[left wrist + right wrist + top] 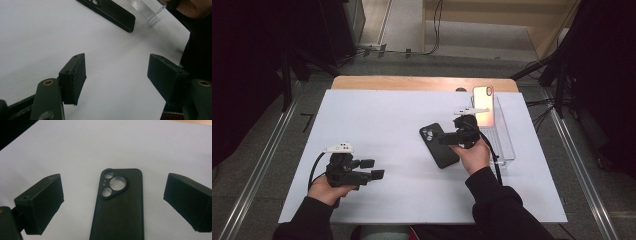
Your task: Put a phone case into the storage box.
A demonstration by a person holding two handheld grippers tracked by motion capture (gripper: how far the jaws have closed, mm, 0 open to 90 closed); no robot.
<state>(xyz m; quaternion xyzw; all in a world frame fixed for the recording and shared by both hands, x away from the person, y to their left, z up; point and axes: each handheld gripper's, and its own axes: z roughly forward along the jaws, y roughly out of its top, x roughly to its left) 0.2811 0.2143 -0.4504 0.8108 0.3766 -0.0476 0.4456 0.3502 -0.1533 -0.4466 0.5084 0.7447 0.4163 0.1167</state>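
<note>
My right gripper (pixel 113 202) hangs jaws apart over the black phone case (pixel 120 205): light, bendy, so I'd pinch its long edges.

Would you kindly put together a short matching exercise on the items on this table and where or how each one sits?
Things:
1. black phone case
2. phone
3. clear tray
4. left hand-held gripper

Descriptions:
A. stands propped up, its shiny back reflecting pinkish light
B. lies flat on the white table, camera cutouts showing
C. open above bare table, nothing between its jaws
D. transparent, at the table's right edge

Pairs: 1-B, 2-A, 3-D, 4-C
</note>
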